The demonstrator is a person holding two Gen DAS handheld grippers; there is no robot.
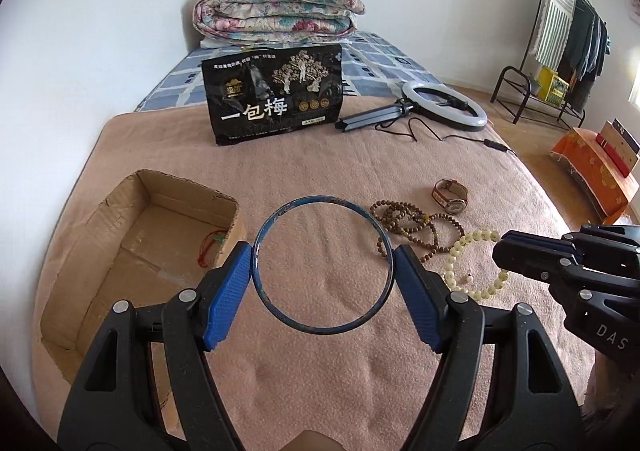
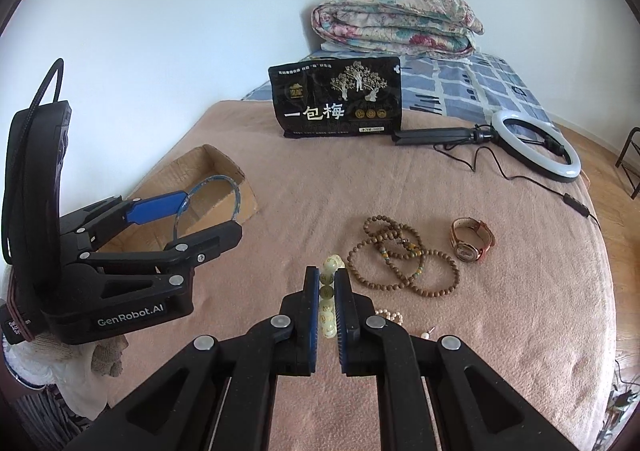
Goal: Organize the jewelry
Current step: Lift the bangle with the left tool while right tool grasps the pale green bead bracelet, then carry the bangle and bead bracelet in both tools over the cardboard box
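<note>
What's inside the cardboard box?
The cardboard box holds a red cord with a small green piece against its right wall. The rest of the visible floor looks bare; the near corner is hidden by the left gripper.

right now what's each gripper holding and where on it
The left gripper holds the blue bangle across its width, pads on opposite sides of the rim. The right gripper is shut on the pale bead bracelet, pinching a short stretch of its beads.

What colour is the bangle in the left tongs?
Blue, with worn pale patches; the bangle shows best in the left wrist view.
</note>
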